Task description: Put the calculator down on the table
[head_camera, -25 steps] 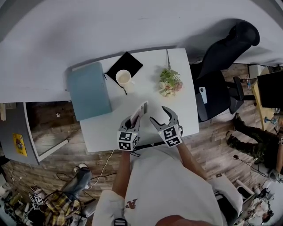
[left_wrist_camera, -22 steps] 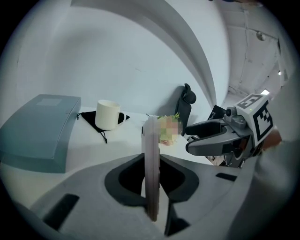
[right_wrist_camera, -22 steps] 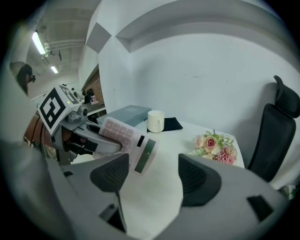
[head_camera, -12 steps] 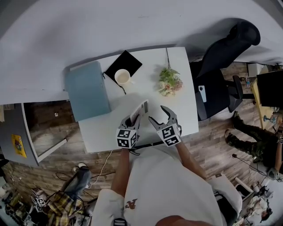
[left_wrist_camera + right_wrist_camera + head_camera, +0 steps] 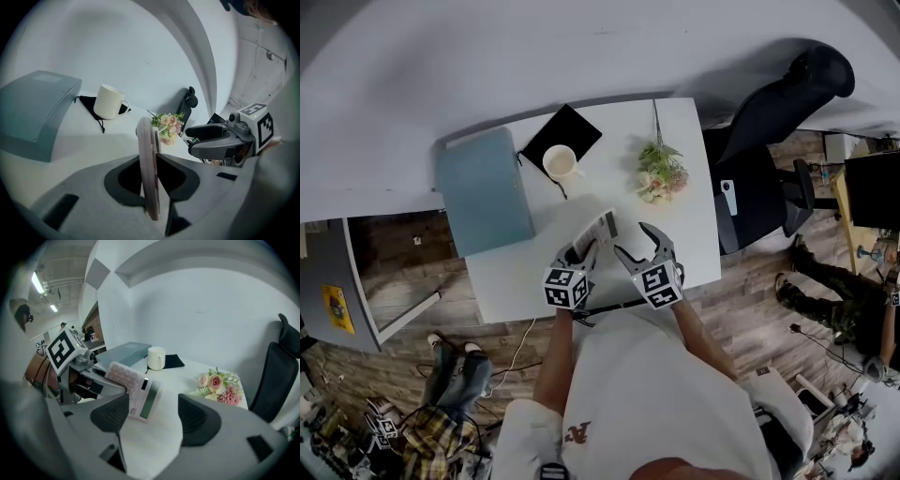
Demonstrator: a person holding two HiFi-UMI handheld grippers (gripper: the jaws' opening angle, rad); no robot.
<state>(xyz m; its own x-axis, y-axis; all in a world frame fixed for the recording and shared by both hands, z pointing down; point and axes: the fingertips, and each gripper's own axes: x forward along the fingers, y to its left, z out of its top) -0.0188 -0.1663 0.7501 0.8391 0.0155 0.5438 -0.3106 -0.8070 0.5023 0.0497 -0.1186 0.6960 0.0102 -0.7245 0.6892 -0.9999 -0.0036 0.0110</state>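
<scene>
The left gripper [image 5: 586, 249] has the calculator [image 5: 148, 168] clamped edge-on between its fingers. It grips the keypad end, so the display end juts ahead and slopes toward the surface [image 5: 534, 270]. That hold, I judge, lets the free end land first and the rest be laid flat after it. The fingers have just been easing apart by a sliver, yet both press on the calculator's faces. It hangs over the middle of the surface, close to the near edge, where there is bare room. The mug [image 5: 562, 164] sits on a black pouch [image 5: 577, 134] at the far edge, the flowers [image 5: 662, 174] lie toward the far right corner, and a grey-blue case [image 5: 485, 190] runs along the left edge. The right gripper [image 5: 154, 418] waits just beside the calculator, fingers spread wide with nothing between them, probably only standing by.

The left gripper view shows the grip itself but only the calculator's thin rim. The right gripper view shows what that one misses: the keys, the display and the tilt. Neither settles whether the low end touches the surface. The head view adds the layout alone
</scene>
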